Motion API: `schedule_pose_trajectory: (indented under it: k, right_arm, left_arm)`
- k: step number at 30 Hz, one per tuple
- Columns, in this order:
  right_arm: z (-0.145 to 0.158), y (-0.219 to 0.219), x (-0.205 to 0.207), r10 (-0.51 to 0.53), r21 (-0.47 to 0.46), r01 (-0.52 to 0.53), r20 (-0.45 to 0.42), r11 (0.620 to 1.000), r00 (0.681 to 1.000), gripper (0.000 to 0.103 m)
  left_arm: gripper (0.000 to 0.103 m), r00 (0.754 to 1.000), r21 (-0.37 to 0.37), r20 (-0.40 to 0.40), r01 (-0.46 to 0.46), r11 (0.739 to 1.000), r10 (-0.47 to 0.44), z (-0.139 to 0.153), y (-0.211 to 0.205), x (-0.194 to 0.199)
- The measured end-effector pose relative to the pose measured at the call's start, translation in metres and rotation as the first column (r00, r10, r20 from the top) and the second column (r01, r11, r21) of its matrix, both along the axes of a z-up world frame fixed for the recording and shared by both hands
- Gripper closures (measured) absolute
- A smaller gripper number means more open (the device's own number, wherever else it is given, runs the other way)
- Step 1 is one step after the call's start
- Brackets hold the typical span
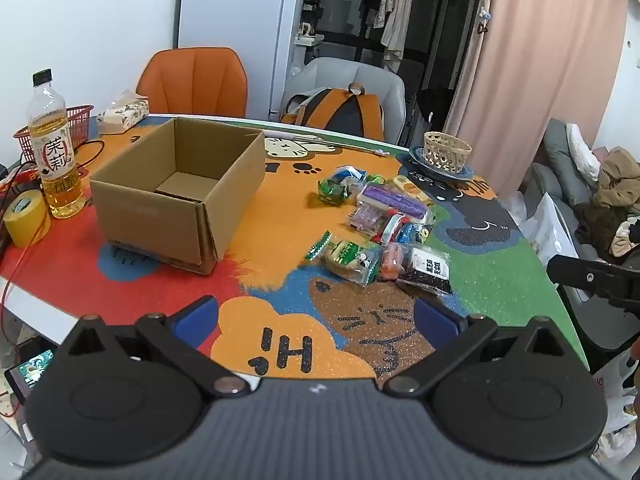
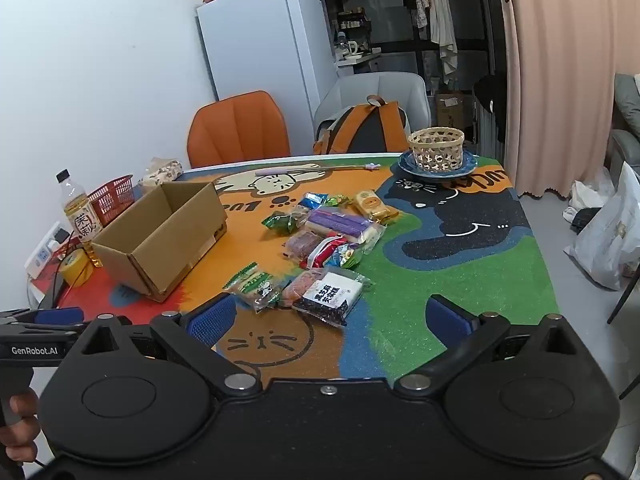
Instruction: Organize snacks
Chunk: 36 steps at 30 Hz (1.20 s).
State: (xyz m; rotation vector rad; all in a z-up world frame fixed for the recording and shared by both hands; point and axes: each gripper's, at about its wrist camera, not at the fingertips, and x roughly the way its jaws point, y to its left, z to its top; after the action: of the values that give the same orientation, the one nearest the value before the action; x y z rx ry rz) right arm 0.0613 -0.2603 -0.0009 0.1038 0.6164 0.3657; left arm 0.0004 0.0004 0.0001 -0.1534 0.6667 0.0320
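Several wrapped snacks [image 1: 380, 224] lie in a loose pile on the colourful cat-print table mat, right of an open, empty cardboard box [image 1: 176, 192]. The pile [image 2: 332, 236] and the box [image 2: 160, 236] also show in the right wrist view. Nearest are a green-and-white pack [image 2: 256, 286] and a black-and-white pack [image 2: 328, 296]. My left gripper [image 1: 316, 322] is open and empty above the table's near edge. My right gripper [image 2: 332, 316] is open and empty, just short of the nearest packs.
A tea bottle [image 1: 54, 148], yellow tape roll [image 1: 26, 218], red basket [image 1: 52, 128] and tissue pack [image 1: 122, 114] stand left of the box. A wicker basket on a blue plate [image 2: 438, 152] sits at the far right. An orange chair [image 2: 240, 128] and a backpack [image 2: 360, 124] stand behind the table.
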Motion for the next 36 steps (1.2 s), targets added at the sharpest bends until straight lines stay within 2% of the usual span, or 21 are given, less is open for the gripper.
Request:
schedule_pose_trajectory:
  k: [4,8,14,36]
  right_arm:
    - [0.002,0.003,-0.002,0.012,0.007,-0.012,-0.004,1.0,1.0,0.0]
    - [0.002,0.002,-0.001,0.013,0.0,-0.013,0.004,1.0,1.0,0.0]
    - [0.004,0.006,-0.005,0.008,-0.051,-0.007,0.03,0.999,1.0,0.0]
    - [0.007,0.003,-0.005,0.007,-0.057,-0.005,0.039,0.998,0.999,0.0]
  left_arm:
    - [0.0,1.0,-0.009,-0.014,0.008,1.0,-0.008,0.0,0.003,0.005]
    - [0.0,1.0,0.009,0.007,0.006,1.0,-0.006,0.003,0.001,-0.002]
    - [0.0,1.0,0.011,0.016,0.005,1.0,-0.005,0.005,-0.004,-0.004]
    - [0.0,0.999,0.011,0.053,0.005,1.0,-0.006,0.011,-0.006,-0.011]
